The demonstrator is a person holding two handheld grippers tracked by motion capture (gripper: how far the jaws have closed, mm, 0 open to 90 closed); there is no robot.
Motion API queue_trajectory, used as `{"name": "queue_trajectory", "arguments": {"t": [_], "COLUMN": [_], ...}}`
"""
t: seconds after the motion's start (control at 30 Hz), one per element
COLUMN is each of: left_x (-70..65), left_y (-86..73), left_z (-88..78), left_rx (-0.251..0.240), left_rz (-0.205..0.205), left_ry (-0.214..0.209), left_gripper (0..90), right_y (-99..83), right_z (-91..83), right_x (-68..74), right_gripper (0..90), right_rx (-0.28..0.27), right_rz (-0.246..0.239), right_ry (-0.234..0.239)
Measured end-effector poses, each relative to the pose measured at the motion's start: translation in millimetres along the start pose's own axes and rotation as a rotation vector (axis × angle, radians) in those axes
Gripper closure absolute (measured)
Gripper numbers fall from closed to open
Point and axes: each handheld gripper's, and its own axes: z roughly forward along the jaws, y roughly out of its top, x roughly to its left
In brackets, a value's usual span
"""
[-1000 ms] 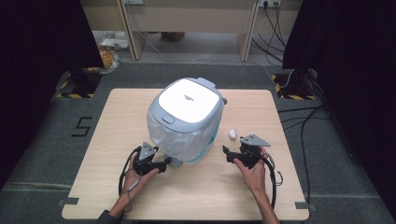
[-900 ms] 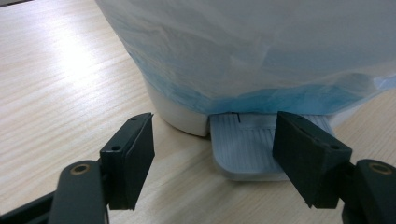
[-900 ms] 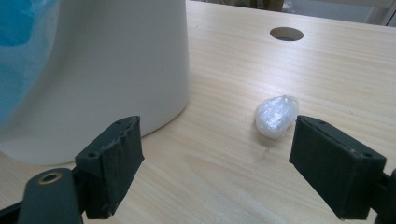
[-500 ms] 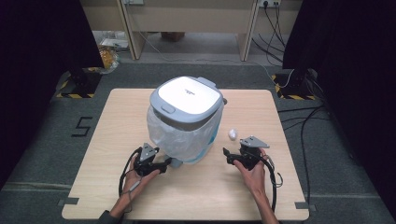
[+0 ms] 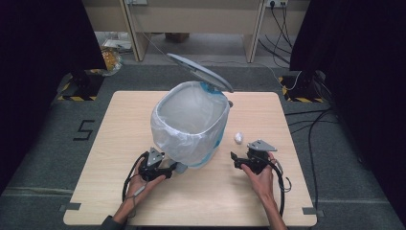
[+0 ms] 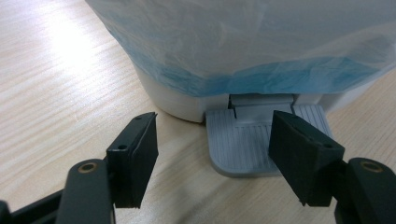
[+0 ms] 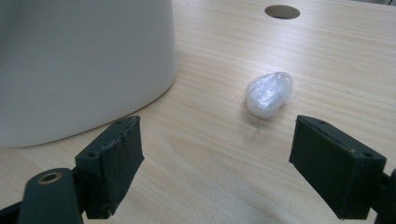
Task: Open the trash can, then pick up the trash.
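A white pedal bin [image 5: 189, 124] lined with a clear bag stands in the middle of the table, its grey lid [image 5: 200, 72] tilted up at the back. My left gripper [image 5: 171, 170] is open at the bin's front foot. In the left gripper view its jaws [image 6: 219, 154] straddle the grey ribbed pedal [image 6: 243, 144], the right jaw resting over the pedal's edge. A small crumpled wad of clear plastic [image 5: 238, 138] lies to the right of the bin. My right gripper [image 5: 234, 159] is open just short of it, and the wad [image 7: 270, 94] lies ahead between its jaws [image 7: 231, 163].
The bin's white wall [image 7: 84, 60] stands close on the left of the right gripper view. A round cable hole [image 7: 282, 11] sits in the table behind the wad. Bare wood table [image 5: 119, 124] lies to the bin's left and along the front edge.
The bin's lid has swung from closed to raised, showing the bag-lined inside. Both grippers have stayed nearly in place.
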Motion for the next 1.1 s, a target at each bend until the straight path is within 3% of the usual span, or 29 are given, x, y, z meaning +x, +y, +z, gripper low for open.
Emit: {"name": "queue_trajectory", "arguments": {"t": [0.5,0.63,0.67,0.93,1.03,1.1], "left_x": [1.8,1.8,1.7,1.7,2.1,2.0], "left_y": [0.0,0.0,0.0,0.0,0.0,0.0], "left_z": [0.2,0.2,0.2,0.1,0.2,0.1], "left_rx": [0.003,0.003,0.003,0.002,0.003,0.002], "left_rz": [-0.009,-0.009,-0.008,-0.007,-0.011,-0.009], "left_ry": [-0.014,-0.014,-0.014,-0.014,-0.017,-0.016], "left_gripper": [32.2,32.2,32.2,32.3,32.3,32.4], "right_y": [6.0,11.8,12.5,7.2,6.7,7.9], "right_z": [-6.7,-4.3,0.5,14.1,15.4,16.5], "right_x": [-17.1,-23.1,-27.0,-30.3,-34.6,-36.7], "right_gripper": [16.9,17.5,19.1,22.3,22.0,21.8], "right_rx": [-0.016,-0.021,-0.039,-0.002,-0.014,0.008], "right_rz": [0.026,0.024,0.044,0.018,0.034,0.024], "right_ry": [-0.051,-0.059,-0.060,-0.086,-0.080,-0.072]}}
